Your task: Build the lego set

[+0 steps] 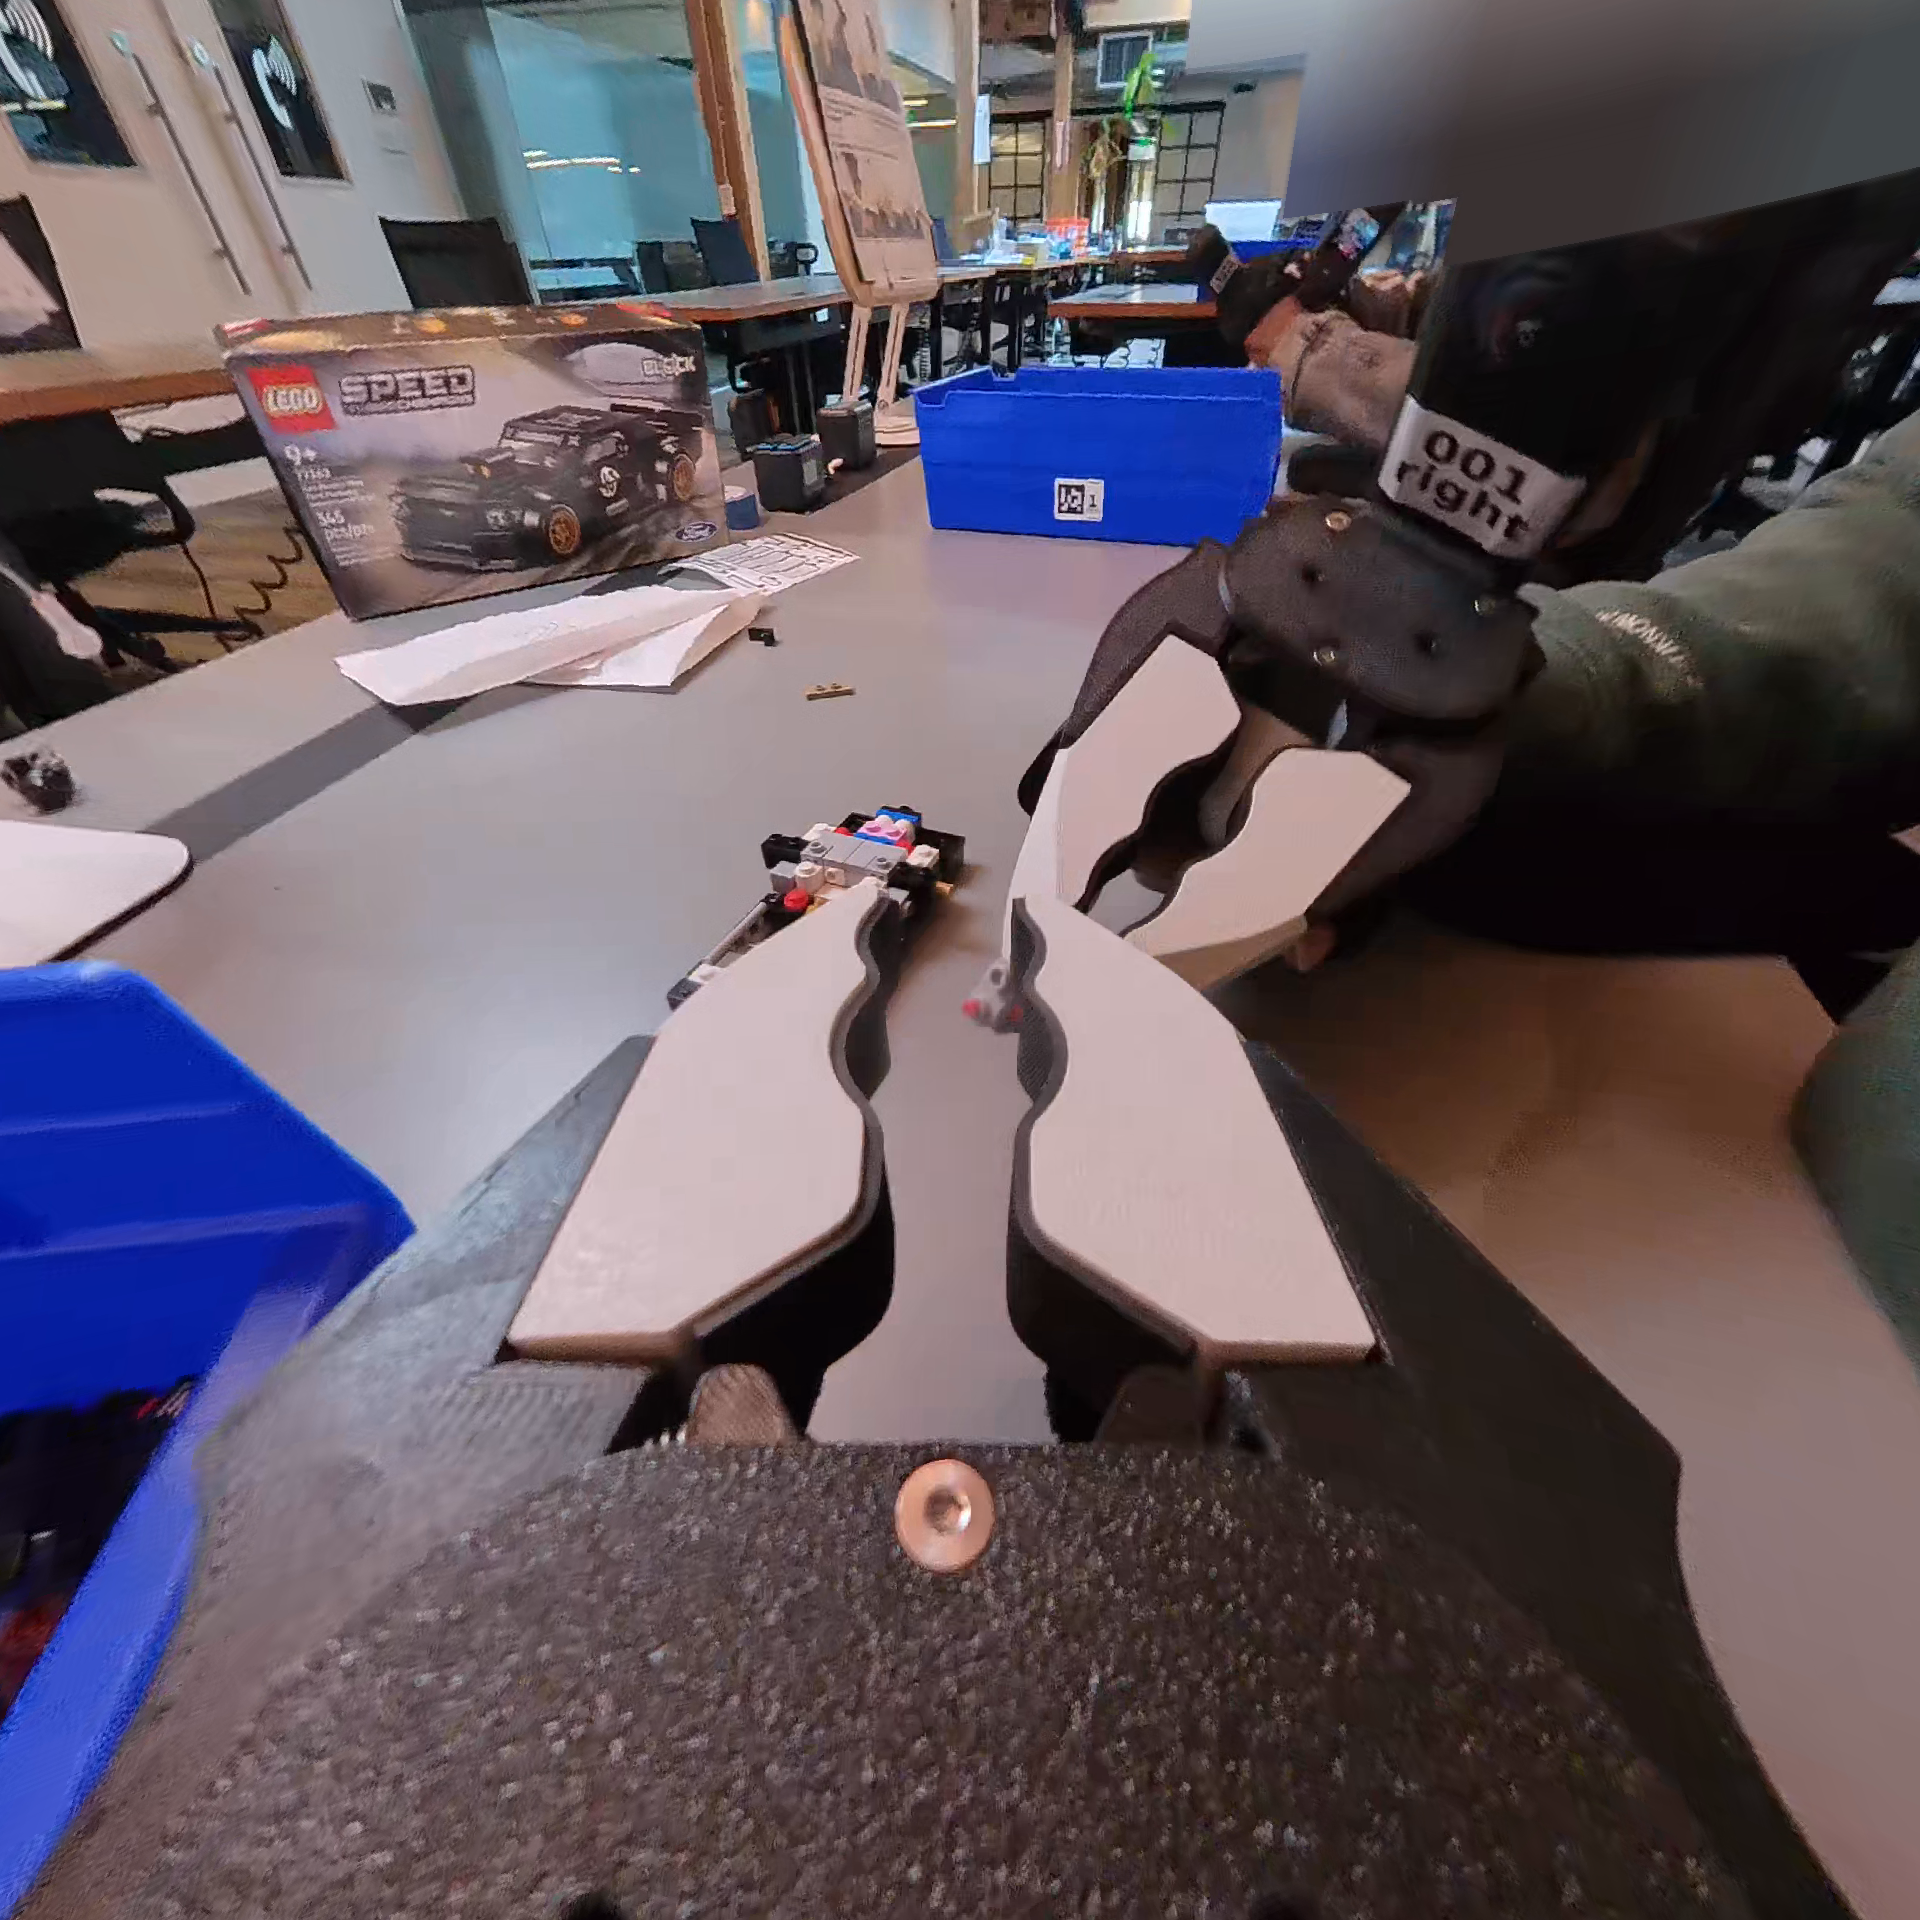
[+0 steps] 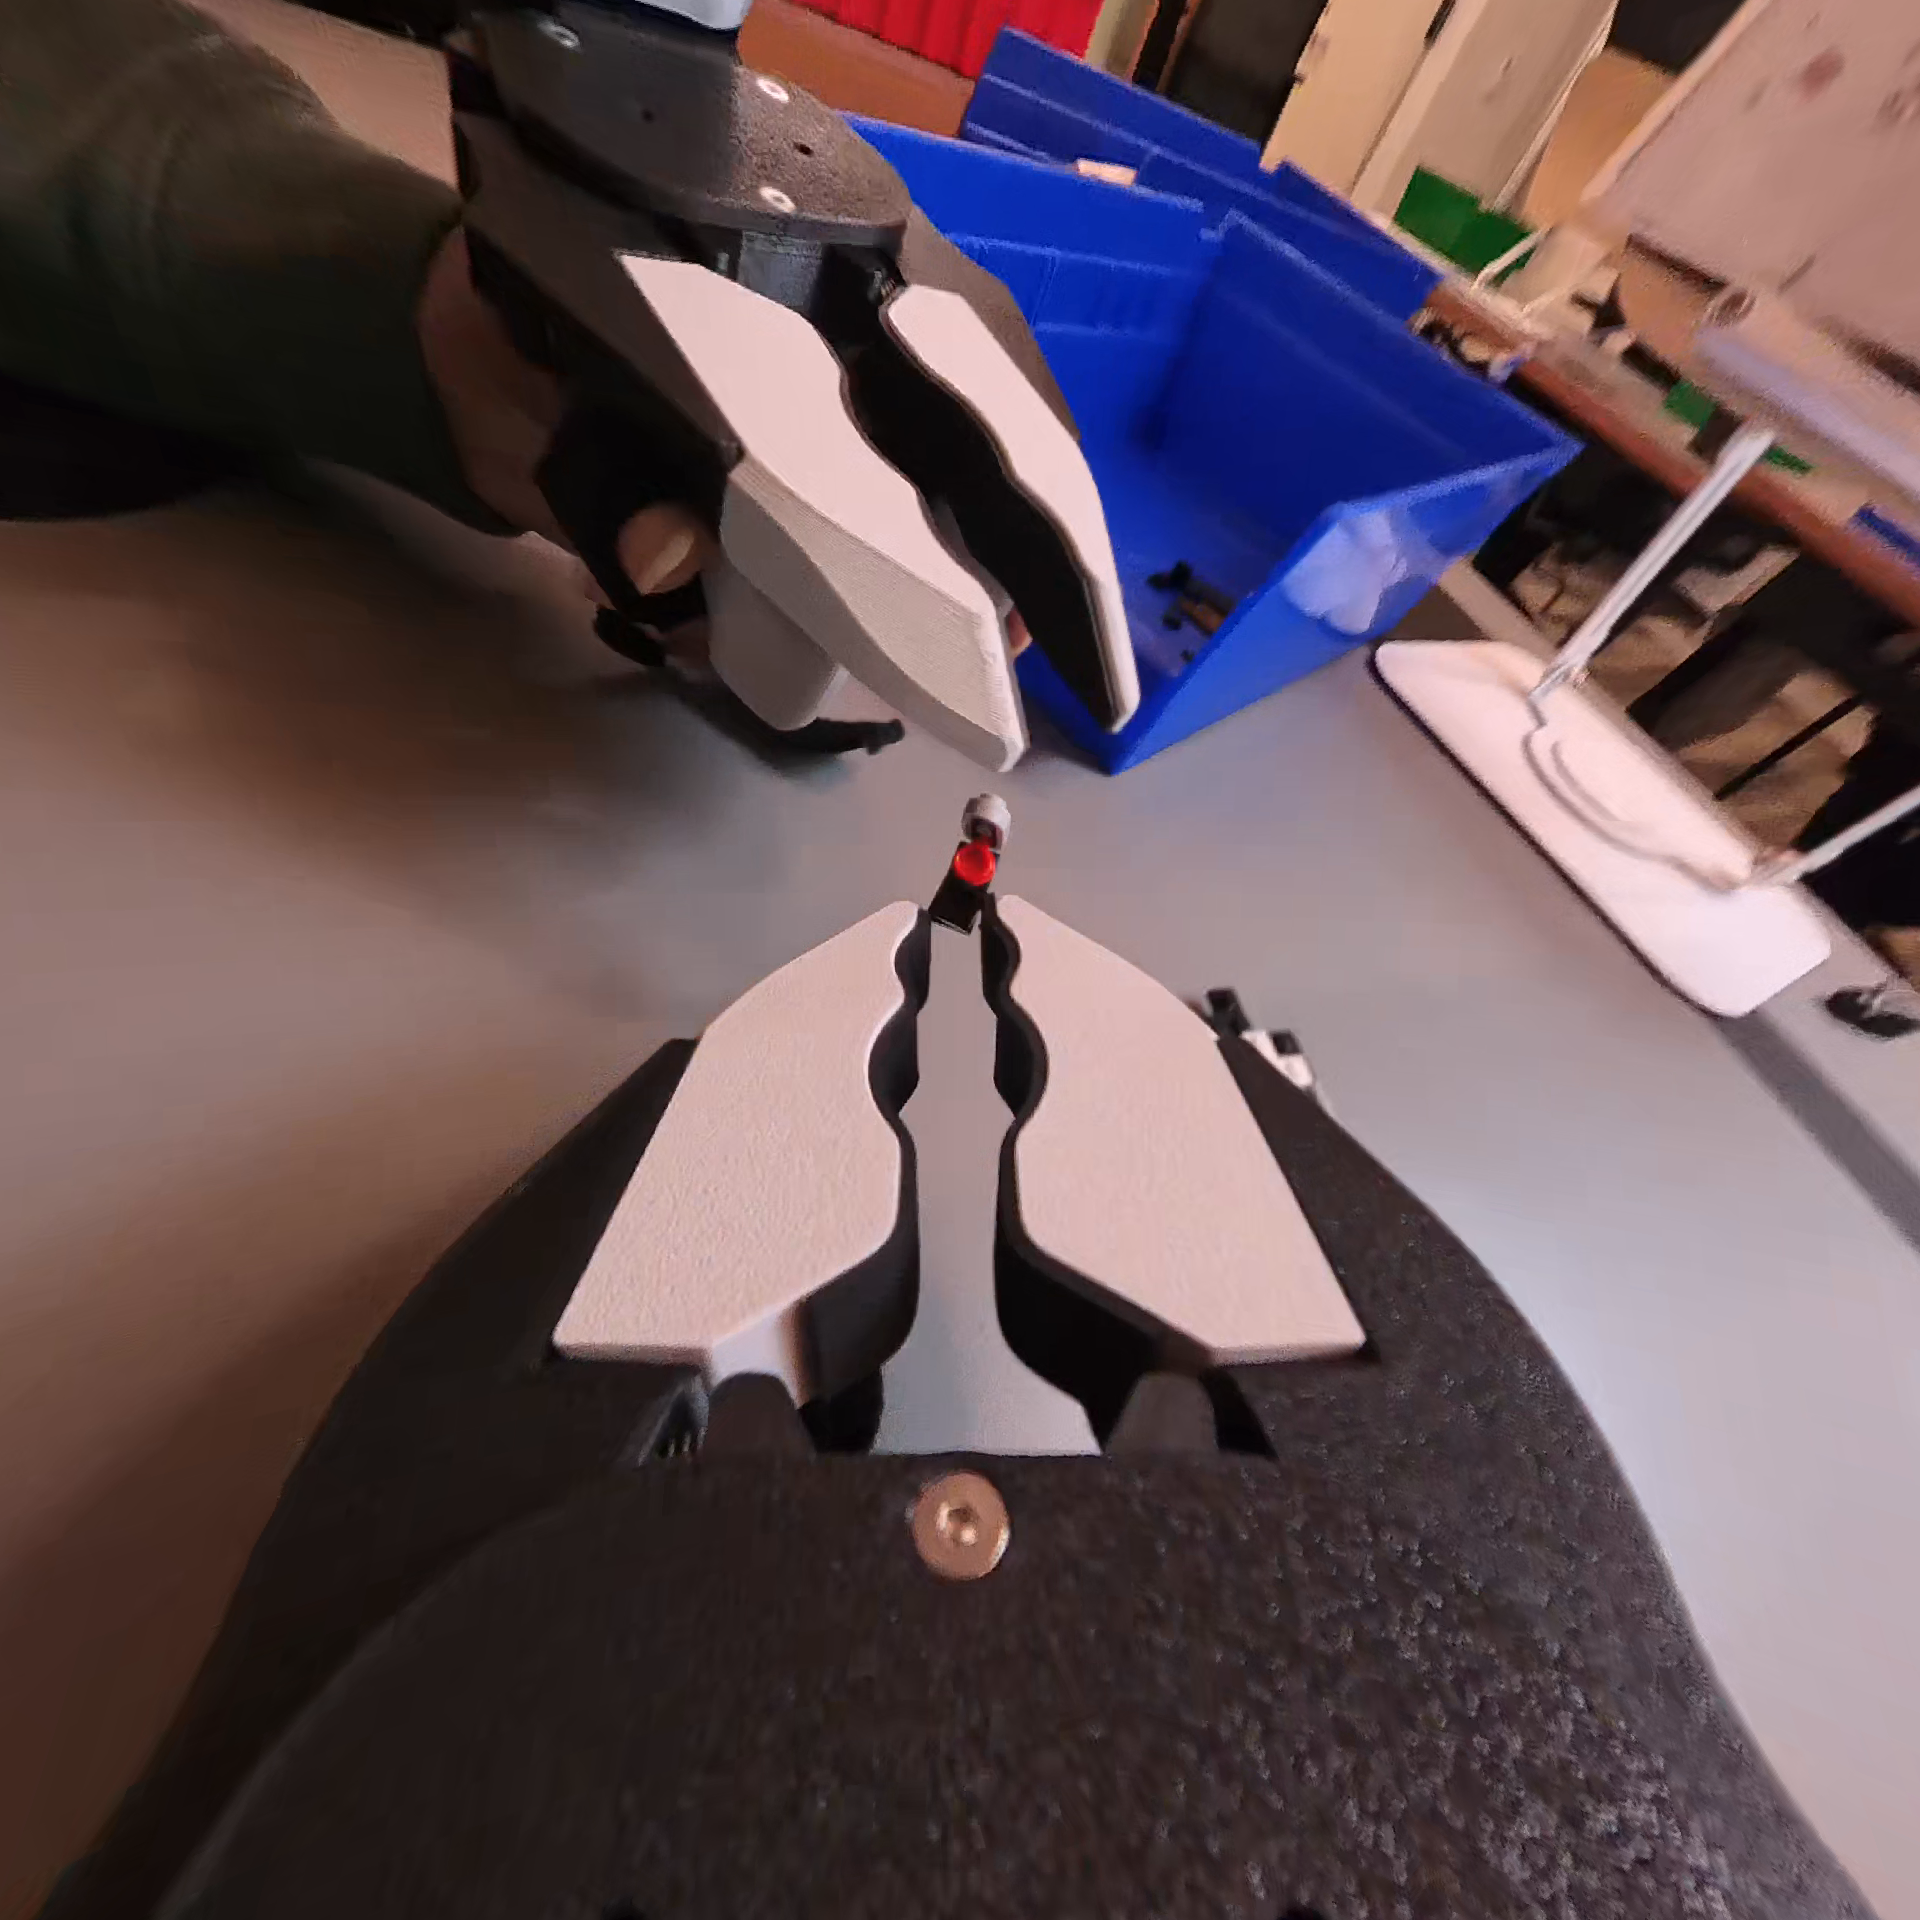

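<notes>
Black brick piece pinched in right hand-held gripper, rest hidden.

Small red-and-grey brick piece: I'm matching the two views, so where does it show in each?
Left wrist view: the small brick piece is at centre, beside the left gripper's right finger.
Right wrist view: above centre, pinched at the right gripper's tips.
Shared landmark: the left gripper, upper left in the right wrist view.
</notes>
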`<state>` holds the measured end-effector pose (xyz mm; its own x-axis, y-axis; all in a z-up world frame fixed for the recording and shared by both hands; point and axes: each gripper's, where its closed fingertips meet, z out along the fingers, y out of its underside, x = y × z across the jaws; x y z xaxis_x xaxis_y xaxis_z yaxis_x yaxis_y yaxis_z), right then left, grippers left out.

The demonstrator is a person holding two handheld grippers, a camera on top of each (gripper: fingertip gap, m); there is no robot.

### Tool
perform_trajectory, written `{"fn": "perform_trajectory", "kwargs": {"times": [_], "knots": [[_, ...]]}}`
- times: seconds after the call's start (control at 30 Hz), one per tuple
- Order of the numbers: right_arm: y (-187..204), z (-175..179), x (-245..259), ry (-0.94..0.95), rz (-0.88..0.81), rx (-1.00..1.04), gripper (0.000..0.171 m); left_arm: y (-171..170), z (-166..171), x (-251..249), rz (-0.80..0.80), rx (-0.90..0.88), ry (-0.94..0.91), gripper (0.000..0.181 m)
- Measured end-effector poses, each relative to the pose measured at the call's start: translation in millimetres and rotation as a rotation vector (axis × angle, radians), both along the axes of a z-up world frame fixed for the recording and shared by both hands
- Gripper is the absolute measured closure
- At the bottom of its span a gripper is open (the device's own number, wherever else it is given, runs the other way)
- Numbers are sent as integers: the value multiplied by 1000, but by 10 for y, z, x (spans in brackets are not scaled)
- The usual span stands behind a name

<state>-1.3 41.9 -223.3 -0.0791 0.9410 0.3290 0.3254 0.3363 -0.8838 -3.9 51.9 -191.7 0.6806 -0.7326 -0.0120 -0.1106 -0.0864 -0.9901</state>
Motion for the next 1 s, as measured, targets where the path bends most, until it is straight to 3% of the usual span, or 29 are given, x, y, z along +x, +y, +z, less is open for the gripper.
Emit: {"fn": "perform_trajectory", "kwargs": {"times": [0.2,0.67,1.0], "knots": [[115,177,-335,78,19,45,162,92,-32,-178,59,-11,18,162],[14,171,-268,91,52,112,164,19,-129,-209,-13,-74,41,169],[-41,389,-238,206,38,171,171,-15,-36,-221,-25,-24,36,175]]}}
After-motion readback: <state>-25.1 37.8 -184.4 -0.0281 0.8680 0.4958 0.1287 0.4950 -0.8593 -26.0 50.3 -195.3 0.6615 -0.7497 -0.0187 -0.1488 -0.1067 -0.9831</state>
